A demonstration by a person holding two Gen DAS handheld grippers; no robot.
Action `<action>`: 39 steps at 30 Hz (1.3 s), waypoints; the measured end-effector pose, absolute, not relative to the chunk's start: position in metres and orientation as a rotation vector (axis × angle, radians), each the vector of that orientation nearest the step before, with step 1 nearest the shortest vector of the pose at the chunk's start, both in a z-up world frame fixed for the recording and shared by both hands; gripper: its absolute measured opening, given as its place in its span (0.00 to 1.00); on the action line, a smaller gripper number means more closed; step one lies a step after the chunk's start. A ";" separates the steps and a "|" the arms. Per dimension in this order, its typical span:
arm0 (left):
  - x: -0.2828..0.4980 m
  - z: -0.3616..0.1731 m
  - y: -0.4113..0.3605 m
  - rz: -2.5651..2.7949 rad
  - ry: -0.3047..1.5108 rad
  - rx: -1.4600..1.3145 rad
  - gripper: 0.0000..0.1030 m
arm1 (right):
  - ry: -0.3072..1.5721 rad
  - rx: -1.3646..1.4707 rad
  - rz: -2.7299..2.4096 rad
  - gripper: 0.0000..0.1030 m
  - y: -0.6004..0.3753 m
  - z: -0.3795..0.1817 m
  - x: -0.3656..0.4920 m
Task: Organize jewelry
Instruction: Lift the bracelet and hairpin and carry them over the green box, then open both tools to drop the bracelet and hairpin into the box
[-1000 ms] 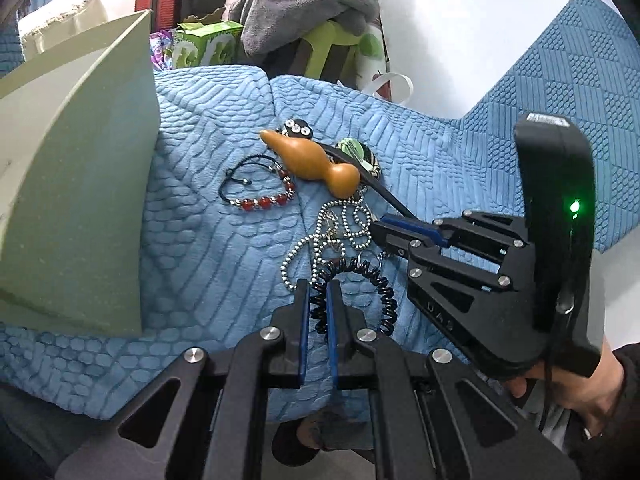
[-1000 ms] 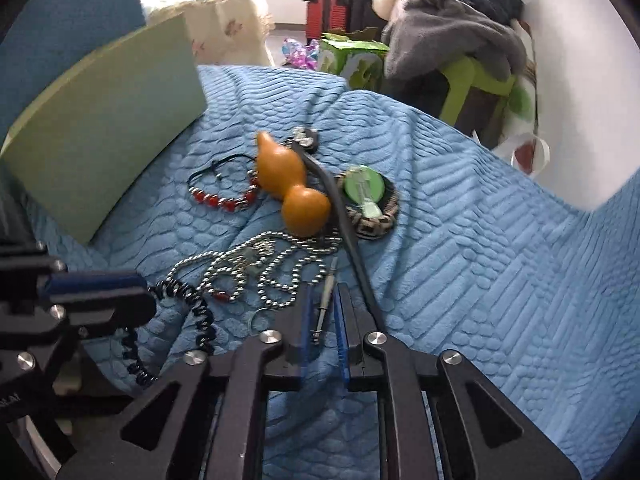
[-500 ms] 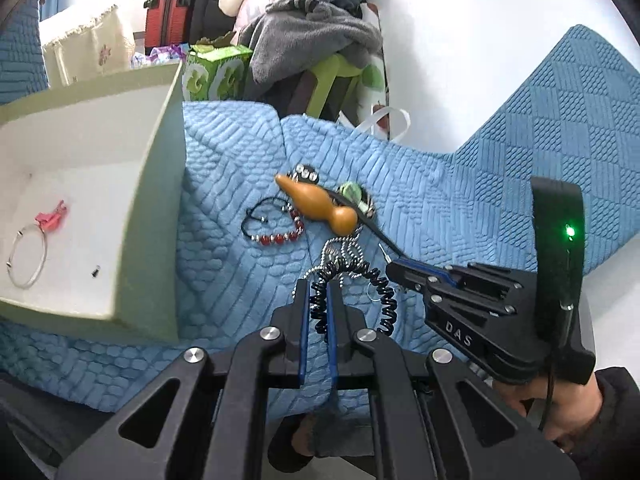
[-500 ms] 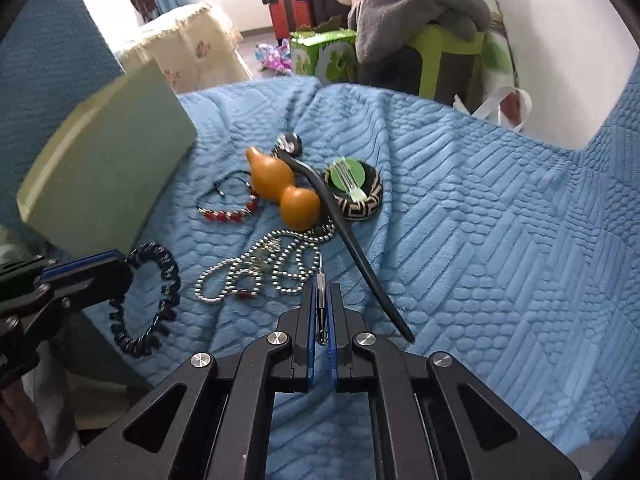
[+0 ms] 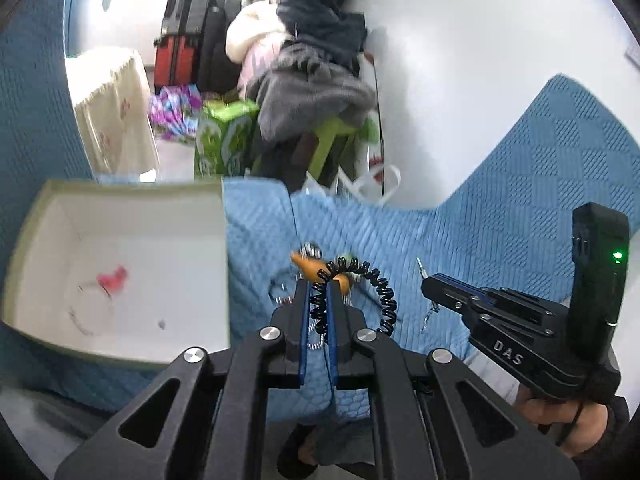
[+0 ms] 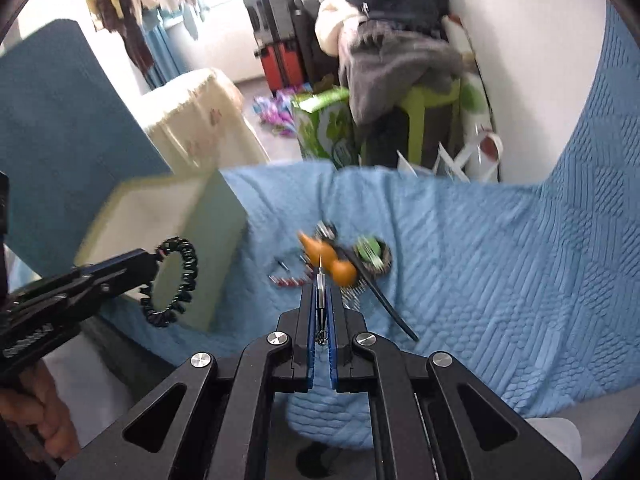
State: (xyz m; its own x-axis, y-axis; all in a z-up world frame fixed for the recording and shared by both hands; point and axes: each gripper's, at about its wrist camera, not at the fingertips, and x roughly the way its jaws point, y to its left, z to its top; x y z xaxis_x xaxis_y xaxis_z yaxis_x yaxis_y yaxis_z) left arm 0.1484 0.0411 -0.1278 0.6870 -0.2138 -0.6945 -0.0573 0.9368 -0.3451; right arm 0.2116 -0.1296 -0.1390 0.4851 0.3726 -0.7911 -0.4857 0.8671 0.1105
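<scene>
Gripping a black coiled spiral bracelet, the left gripper has its blue-padded jaws nearly closed on one section of the coil; the rest of the loop hangs free to the right of the fingers. One second ago this bracelet lay on the blue textured quilt beside a silver bead chain; it now hangs clear of the fabric. From the right wrist view, the loop dangles in front of the pale green cardboard box.

The right gripper is fully closed on a thin silver metal pin-like piece, which stands between the pads with its tip protruding forward. One second ago the jaws stood slightly apart around this piece while it rested on the quilt.

Both grippers now sit higher above the quilt than before. The box interior, previously hidden behind its wall, is exposed, showing a blurred red item and a thin ring. An orange gourd-shaped pendant, a red bead bracelet and a round green-faced item remain on the quilt.
</scene>
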 end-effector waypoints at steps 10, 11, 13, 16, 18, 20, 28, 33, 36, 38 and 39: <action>0.139 -0.067 0.095 -0.037 0.691 -0.306 0.07 | 0.742 -0.115 0.625 0.03 -0.072 -0.050 0.197; 0.138 -0.063 0.101 -0.027 0.682 -0.304 0.07 | 0.735 -0.110 0.636 0.03 -0.066 -0.046 0.198; 0.133 -0.059 0.116 -0.007 0.665 -0.301 0.07 | 0.718 -0.107 0.662 0.03 -0.051 -0.039 0.198; 0.129 -0.062 0.135 0.023 0.658 -0.307 0.07 | 0.716 -0.116 0.690 0.03 -0.029 -0.041 0.198; 0.127 -0.071 0.147 0.035 0.671 -0.320 0.07 | 0.728 -0.128 0.707 0.03 -0.013 -0.048 0.199; 0.128 -0.080 0.157 0.044 0.687 -0.334 0.07 | 0.754 -0.145 0.718 0.03 0.005 -0.062 0.198; 0.122 -0.123 0.197 0.099 0.753 -0.363 0.07 | 0.900 -0.213 0.754 0.03 0.053 -0.128 0.197; 0.124 -0.153 0.215 0.111 0.800 -0.404 0.07 | 0.961 -0.261 0.749 0.03 0.071 -0.159 0.196; 0.129 -0.168 0.221 0.090 0.842 -0.417 0.08 | 0.987 -0.273 0.746 0.03 0.078 -0.172 0.197; 0.131 -0.176 0.224 0.084 0.872 -0.430 0.08 | 1.009 -0.294 0.746 0.03 0.084 -0.180 0.198; 0.131 -0.181 0.226 0.086 0.885 -0.433 0.08 | 1.024 -0.324 0.729 0.03 0.087 -0.186 0.198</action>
State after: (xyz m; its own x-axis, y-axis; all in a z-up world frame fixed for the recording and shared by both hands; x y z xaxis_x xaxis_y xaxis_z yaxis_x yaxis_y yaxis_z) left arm 0.1314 0.2261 -0.1812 0.6360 -0.1037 -0.7647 -0.2490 0.9104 -0.3305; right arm 0.1977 0.0871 -0.1861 0.3149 0.3970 -0.8621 -0.6850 0.7238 0.0831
